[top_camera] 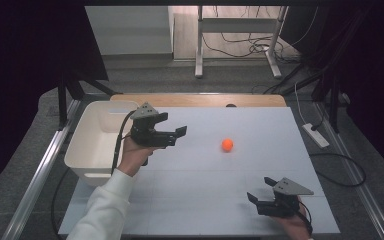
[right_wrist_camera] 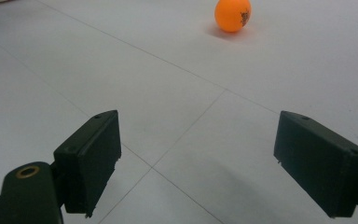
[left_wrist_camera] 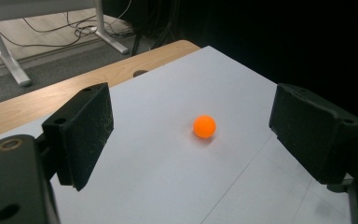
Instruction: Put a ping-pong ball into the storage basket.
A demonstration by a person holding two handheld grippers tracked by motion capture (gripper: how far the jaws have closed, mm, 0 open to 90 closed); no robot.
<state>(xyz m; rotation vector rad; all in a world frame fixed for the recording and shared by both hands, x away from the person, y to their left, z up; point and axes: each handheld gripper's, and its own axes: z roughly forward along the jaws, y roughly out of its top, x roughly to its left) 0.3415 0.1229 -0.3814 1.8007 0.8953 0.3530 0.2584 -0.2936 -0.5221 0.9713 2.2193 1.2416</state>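
Note:
An orange ball (top_camera: 227,145) rests alone on the white table top, right of centre. My left gripper (top_camera: 174,127) hangs above the table to the ball's left, jaws open and pointing toward it, with a clear gap between them. Seen from the left gripper view, the ball (left_wrist_camera: 204,126) lies ahead between the two black pads (left_wrist_camera: 85,130), well beyond their tips. My right gripper (top_camera: 260,190) sits low near the front right edge, open and holding nothing. In the right gripper view the ball (right_wrist_camera: 232,14) is far off at the top.
A white plastic bin (top_camera: 95,142) stands at the table's left side, just behind the left hand. A wooden strip (top_camera: 200,100) runs along the far edge. Beyond it are desk legs and cables on the floor (top_camera: 245,45).

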